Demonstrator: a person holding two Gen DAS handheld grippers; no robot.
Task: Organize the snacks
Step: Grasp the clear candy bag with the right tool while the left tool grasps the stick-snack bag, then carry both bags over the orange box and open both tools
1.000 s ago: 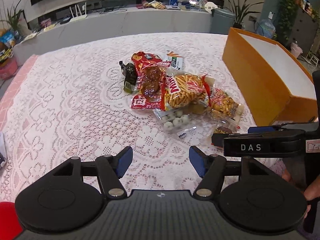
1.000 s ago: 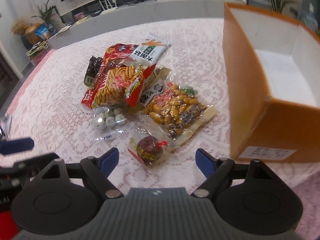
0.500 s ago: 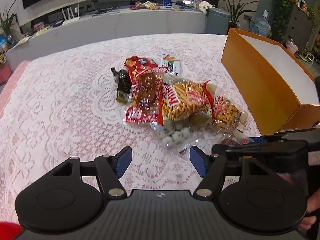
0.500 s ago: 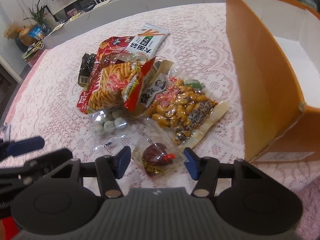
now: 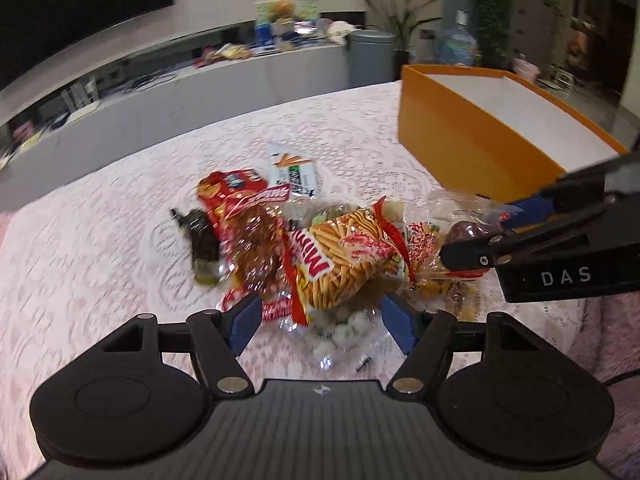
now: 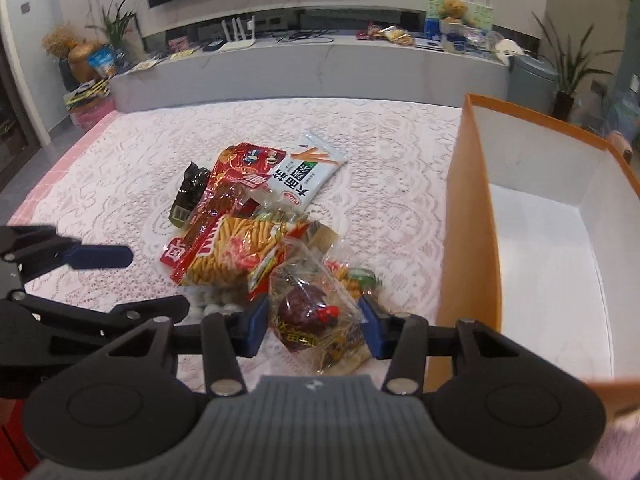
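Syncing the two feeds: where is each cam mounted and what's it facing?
Left wrist: on the left claw, facing the snack pile; right claw crosses at right.
Right wrist: on the right claw, which grips a clear packet; left claw at the left edge.
Both show the stick-snack bag and orange box.

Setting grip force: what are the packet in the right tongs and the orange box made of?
Packet: thin clear plastic film, glossy and crinkled, a dark red snack visible inside. Orange box: likely stiff cardboard, matte orange outside, white inside, with straight, thin walls.
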